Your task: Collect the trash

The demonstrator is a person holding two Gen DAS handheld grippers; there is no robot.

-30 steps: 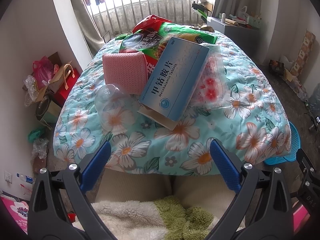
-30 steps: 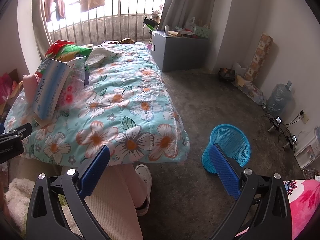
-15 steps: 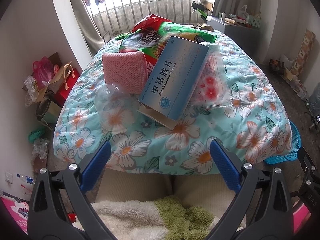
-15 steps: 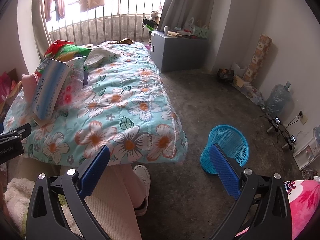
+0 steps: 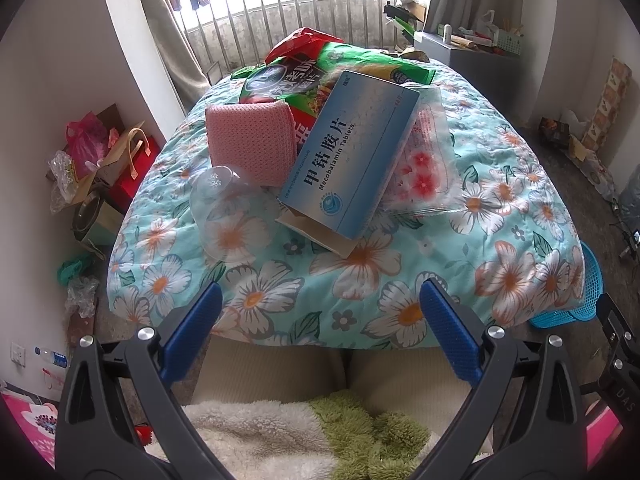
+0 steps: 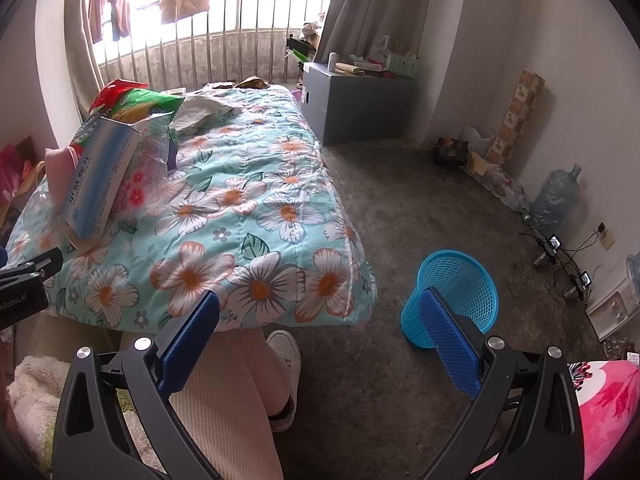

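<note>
Trash is piled on a floral quilt-covered table (image 5: pixel 400 280): a blue medicine box (image 5: pixel 352 156), a pink cloth (image 5: pixel 250 142), a clear plastic cup (image 5: pixel 228 216) lying on its side, a clear bag printed with red flowers (image 5: pixel 424 168) and green and red snack bags (image 5: pixel 316 64). My left gripper (image 5: pixel 320 328) is open, held short of the table's near edge. On the floor right of the table stands a blue mesh bin (image 6: pixel 456 292). Above the floor near that bin my right gripper (image 6: pixel 320 336) hangs open. The box (image 6: pixel 100 180) also shows in the right wrist view.
A person's legs in cream trousers (image 6: pixel 232 392) and a white shoe (image 6: pixel 286 356) are under the table's near edge. Bags and clutter (image 5: pixel 96 160) sit on the floor to the left. A grey cabinet (image 6: pixel 352 104) stands at the back; a water jug (image 6: pixel 558 196) and cables lie along the right wall.
Both views shift only slightly; the right gripper has drifted a little so the bin sits closer to its right finger. Nothing was taken hold of.
</note>
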